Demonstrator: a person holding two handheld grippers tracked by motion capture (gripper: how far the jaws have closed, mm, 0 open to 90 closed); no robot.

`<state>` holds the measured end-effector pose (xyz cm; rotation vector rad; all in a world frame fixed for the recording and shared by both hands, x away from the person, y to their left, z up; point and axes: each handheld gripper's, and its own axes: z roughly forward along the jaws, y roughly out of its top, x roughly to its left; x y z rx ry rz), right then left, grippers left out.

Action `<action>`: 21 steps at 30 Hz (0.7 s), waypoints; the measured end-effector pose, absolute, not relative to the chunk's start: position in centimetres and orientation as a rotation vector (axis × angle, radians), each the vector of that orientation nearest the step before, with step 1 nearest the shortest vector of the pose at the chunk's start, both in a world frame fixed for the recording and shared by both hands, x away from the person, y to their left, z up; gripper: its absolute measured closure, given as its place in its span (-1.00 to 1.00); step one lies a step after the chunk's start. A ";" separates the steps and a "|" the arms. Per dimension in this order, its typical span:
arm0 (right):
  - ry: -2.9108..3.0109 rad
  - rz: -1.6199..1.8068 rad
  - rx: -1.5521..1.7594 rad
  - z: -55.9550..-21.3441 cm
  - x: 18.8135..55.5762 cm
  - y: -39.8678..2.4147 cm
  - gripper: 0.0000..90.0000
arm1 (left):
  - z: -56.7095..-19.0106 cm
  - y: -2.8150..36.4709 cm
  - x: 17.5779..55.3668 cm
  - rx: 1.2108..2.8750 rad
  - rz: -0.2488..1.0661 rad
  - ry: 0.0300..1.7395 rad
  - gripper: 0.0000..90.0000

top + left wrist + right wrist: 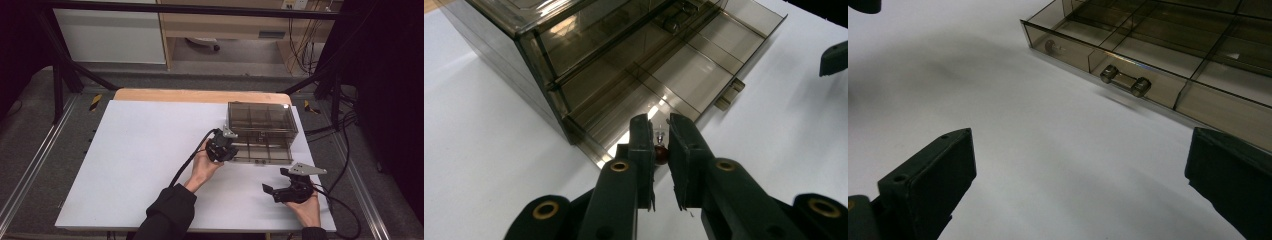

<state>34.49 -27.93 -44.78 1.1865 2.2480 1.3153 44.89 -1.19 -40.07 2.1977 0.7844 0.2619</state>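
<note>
A smoky clear drawer cabinet (260,117) stands at the table's far right, with its bottom drawer (262,152) pulled out. My left gripper (223,146) hovers at the drawer's left front corner. In the left gripper view its jaws (660,122) are nearly together, pinching a small dark red part with a silvery tip (660,151). My right gripper (276,181) rests near the front edge, open and holding nothing (1080,145). The right gripper view shows the drawer's metal handle (1125,80) and a small rounded piece (1050,46) lying in the drawer's front left compartment.
The white board (140,165) lies bare across its left half and in front of the drawer. Black cables trail from both grippers. A wooden strip (200,95) edges the far side, with black frame posts beyond.
</note>
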 end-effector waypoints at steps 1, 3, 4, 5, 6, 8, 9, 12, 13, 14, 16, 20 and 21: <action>2.247 1.316 1.187 -44.8 34.5 -27.9 -0.99 | -40.2 -1.3 45.0 2.198 0.265 0.790 0.79; 2.248 1.316 1.189 -44.8 34.5 -27.9 -0.99 | -40.5 -1.5 45.2 2.199 0.271 0.793 0.79; 2.248 1.318 1.189 -44.8 34.5 -27.9 -0.99 | -40.6 -1.5 45.3 2.201 0.272 0.793 0.79; 2.248 1.316 1.186 -44.8 34.5 -27.9 -0.99 | -40.8 -1.5 45.5 2.202 0.271 0.797 0.79; 2.248 1.316 1.186 -44.8 34.5 -27.9 -0.99 | -40.9 -1.6 45.6 2.204 0.270 0.802 0.79; 2.249 1.317 1.186 -44.8 34.5 -27.9 -0.99 | -41.1 -1.6 45.8 2.199 0.264 0.813 0.79; 2.249 1.316 1.188 -44.8 34.5 -27.9 -0.99 | -41.3 -1.7 46.0 2.202 0.263 0.815 0.78; 2.248 1.318 1.190 -44.8 34.5 -27.9 -0.99 | -41.7 -1.8 46.3 2.205 0.266 0.829 0.78; 2.247 1.319 1.188 -44.8 34.5 -27.9 -0.99 | -41.8 -1.9 46.3 2.213 0.276 0.827 0.78; 2.247 1.319 1.188 -44.8 34.5 -27.9 -0.99 | -41.9 -2.0 46.4 2.216 0.288 0.823 0.78; 2.248 1.318 1.188 -44.8 34.5 -27.9 -0.99 | -42.2 -2.2 46.5 2.223 0.282 0.827 0.78; 2.249 1.319 1.187 -44.8 34.5 -27.9 -0.99 | -42.6 -2.5 46.7 2.222 0.274 0.828 0.78; 2.249 1.319 1.187 -44.8 34.5 -27.9 -0.99 | -42.7 -2.5 46.7 2.219 0.276 0.829 0.77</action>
